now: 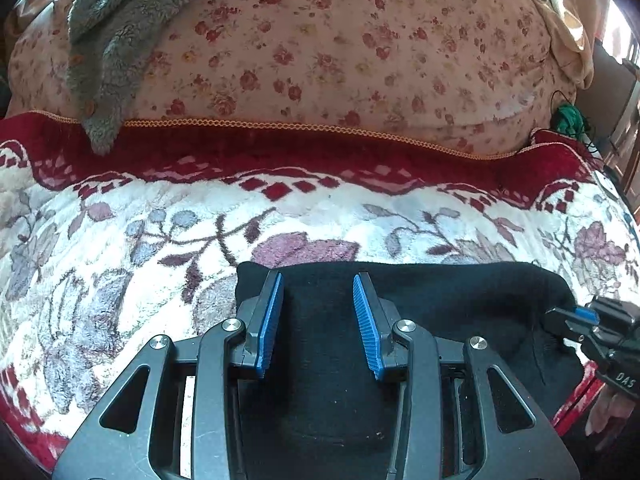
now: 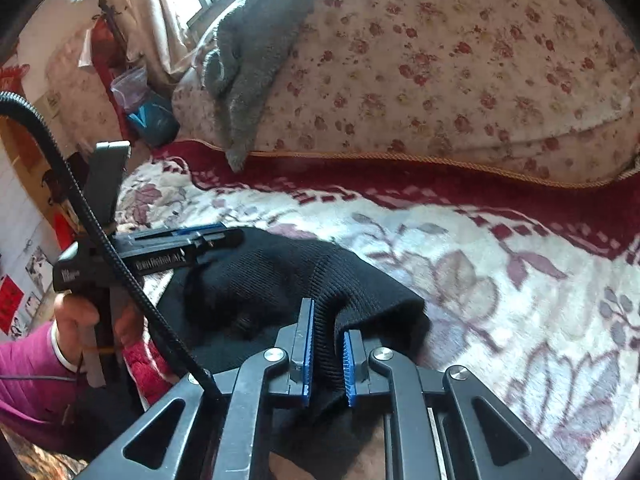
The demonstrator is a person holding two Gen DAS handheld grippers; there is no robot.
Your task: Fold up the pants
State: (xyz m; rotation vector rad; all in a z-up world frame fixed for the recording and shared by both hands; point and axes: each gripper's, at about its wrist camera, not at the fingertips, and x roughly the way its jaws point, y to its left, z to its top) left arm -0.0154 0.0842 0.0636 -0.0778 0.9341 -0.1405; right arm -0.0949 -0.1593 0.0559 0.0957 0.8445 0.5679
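Pants (image 1: 420, 292) laid crosswise on blanket (image 1: 120, 240), one corner pinched by right gripper (image 2: 328, 346), left gripper (image 1: 318, 300) held open above them, grey garment (image 1: 108, 52) beyond blanket.

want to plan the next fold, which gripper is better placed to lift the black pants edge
Right, probably. The right gripper is already shut on a raised fold of the black pants. The left gripper hangs open over flat cloth, its pads gripping nothing, so it would first have to close.
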